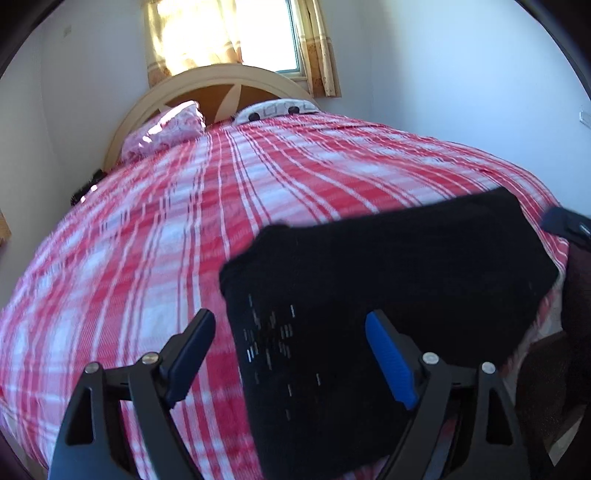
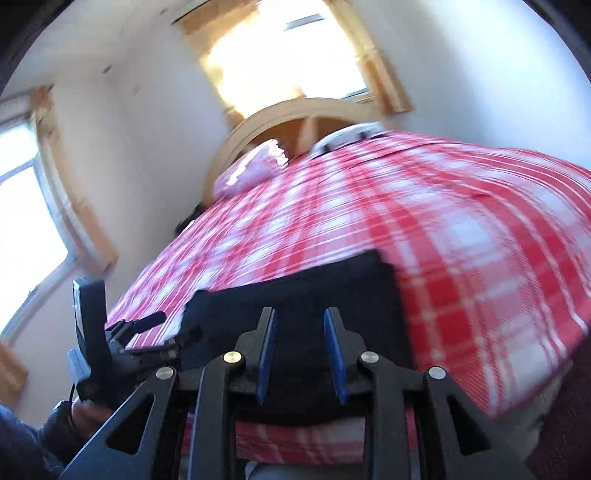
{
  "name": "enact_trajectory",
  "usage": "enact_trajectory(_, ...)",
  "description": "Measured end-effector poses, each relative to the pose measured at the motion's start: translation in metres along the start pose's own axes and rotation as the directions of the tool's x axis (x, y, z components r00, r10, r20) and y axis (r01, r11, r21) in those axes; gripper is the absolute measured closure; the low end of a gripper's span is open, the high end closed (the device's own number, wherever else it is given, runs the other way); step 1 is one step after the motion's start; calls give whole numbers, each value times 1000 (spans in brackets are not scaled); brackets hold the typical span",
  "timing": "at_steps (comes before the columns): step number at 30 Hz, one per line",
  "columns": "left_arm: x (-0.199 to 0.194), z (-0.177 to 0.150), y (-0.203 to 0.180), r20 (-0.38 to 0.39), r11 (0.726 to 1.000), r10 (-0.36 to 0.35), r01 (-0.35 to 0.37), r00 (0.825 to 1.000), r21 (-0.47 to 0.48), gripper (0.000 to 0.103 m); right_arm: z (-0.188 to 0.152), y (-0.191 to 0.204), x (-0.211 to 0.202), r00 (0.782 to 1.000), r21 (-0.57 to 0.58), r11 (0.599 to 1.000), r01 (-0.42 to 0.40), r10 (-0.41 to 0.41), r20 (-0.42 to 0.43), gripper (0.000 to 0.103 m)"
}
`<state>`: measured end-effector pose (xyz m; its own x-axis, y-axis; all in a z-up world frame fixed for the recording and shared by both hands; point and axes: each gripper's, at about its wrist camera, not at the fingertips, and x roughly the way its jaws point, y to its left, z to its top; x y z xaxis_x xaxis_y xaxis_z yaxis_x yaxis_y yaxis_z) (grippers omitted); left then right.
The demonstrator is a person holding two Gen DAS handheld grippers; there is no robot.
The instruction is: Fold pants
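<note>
The left hand-held gripper has its jaws spread wide and it holds nothing. Its left finger is over the checked sheet, and its right finger, with a bright blue pad, is over the black cloth. The edge of the cloth lies between the two fingers, but the pads do not press on it.

The right hand-held gripper has its jaws only narrowly apart. The two blue pads stand close to each other above the black cloth. I cannot tell if any cloth is pinched between them; the gap looks free.

The pants are black and lie folded into a flat, compact rectangle on the bed, near its foot edge and toward the right side in the left wrist view. Small pale marks show on the near part of the cloth. The bed has a red and white checked cover. At the far end are a pink pillow, a white patterned pillow and a curved wooden headboard. Behind it is a bright window with curtains.

In the right wrist view, the other gripper's body and a person's hand show at the lower left.
</note>
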<state>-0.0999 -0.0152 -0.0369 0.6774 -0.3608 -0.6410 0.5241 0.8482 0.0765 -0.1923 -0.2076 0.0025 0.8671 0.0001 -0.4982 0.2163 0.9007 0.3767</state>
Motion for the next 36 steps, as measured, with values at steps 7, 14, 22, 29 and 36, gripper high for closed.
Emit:
enact_trajectory(7,7,-25,-2,-55,999,-41,40,998,-29,16,19,79,95,973,-186,964,-188,157,-168,74)
enact_trajectory(14,12,-28,2,-73,988,-96,87,993,-125,16,8,145,199,912,-381,890,-250,84,-401,74)
enact_trajectory(22,9,-25,4,-86,975,-174,160,981,-157,16,39,147,231,917,-387,900,-198,31,-398,74)
enact_trajectory(29,9,-28,3,-89,967,-207,190,974,-170,24,26,204,258,763,-506,727,-464,37,-646,50)
enact_trajectory(36,1,-28,-6,-91,981,-161,150,983,-120,29,6,198,295,804,-624,735,-267,-187,-564,56)
